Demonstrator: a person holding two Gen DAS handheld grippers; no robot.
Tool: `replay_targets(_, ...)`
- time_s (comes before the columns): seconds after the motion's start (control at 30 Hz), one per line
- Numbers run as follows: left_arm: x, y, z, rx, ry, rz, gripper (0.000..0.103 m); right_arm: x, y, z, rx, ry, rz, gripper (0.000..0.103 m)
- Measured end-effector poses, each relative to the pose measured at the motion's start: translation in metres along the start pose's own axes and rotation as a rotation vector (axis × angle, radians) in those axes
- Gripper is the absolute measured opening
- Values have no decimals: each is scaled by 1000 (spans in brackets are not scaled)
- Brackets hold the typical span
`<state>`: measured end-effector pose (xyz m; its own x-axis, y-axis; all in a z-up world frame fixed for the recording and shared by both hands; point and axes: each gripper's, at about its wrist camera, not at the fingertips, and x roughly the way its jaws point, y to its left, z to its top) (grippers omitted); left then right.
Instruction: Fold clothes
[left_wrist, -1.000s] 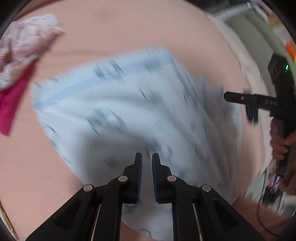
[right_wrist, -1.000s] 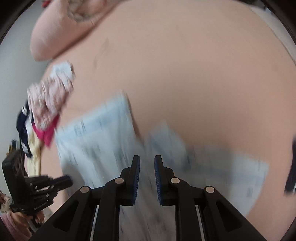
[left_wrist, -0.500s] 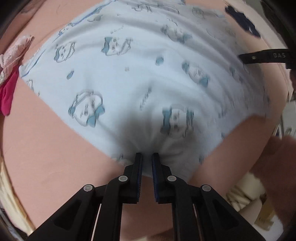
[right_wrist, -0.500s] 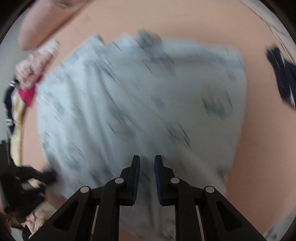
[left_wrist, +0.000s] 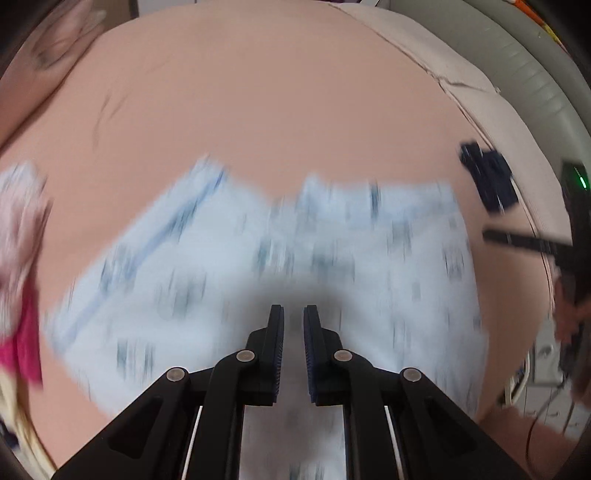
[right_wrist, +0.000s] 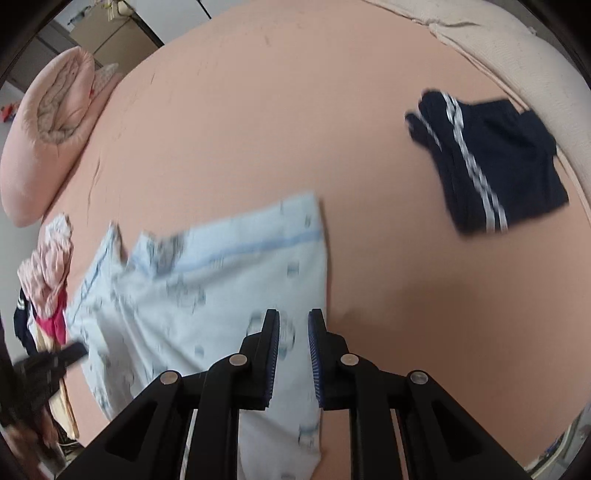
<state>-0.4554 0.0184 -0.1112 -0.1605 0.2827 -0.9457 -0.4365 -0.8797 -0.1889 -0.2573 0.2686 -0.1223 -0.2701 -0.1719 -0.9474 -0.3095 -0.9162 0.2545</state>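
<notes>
1. Folding well here is depending on both tools carrying their edge of the light blue printed garment (left_wrist: 258, 266) together, level with each other, so the fabric is landing flat on the peach bed (left_wrist: 277, 92) without a twisted crease.
2. Left tool (left_wrist: 293, 321) is sitting nearly pressed together, pinching blue cloth that is running up between its pads; the garment is spreading from 9 to 3 o'clock ahead of it, blurred.
3. Right tool (right_wrist: 293, 325) is likewise almost closed and appears to be pinching the garment's (right_wrist: 207, 295) near edge; most of the cloth is lying toward its 10 o'clock, with bare bed at 3 o'clock.
4. Keeping the grip firm until the edges are meeting seems wise, since thin fabric is likely to slip.
5. Dark navy striped shorts (right_wrist: 487, 158) are lying well apart at the right tool's 2 o'clock, and a pink clothes pile (right_wrist: 48, 277) is sitting at 9 o'clock.
</notes>
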Motion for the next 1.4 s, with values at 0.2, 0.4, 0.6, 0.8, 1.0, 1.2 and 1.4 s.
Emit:
replay_targets(0.2, 34, -28, 58, 88, 23, 37, 38, 19, -8, 34, 7, 39, 15, 16)
replay_targets(0.4, 55, -18, 71, 164, 138, -6, 46, 40, -29, 68, 62, 47, -33, 35)
replay_targets(0.6, 62, -27, 63, 284, 168, -47, 8, 54, -32, 86, 7, 113, 85, 22)
replay_targets(0.8, 18, 1, 91, 179, -23, -53, 8, 28, -35, 100, 6, 11, 113, 5)
replay_targets(1.0, 51, 48, 108, 84, 19, -28, 13, 23, -65, 122, 111, -69, 76, 10)
replay_targets(1.2, 6, 77, 112, 11, -47, -4, 29, 12, -85, 146, 196, -76, 88, 15)
replay_targets(1.4, -11, 95, 88, 31, -84, 8, 43, -17, -62, 114, 68, -72, 106, 19)
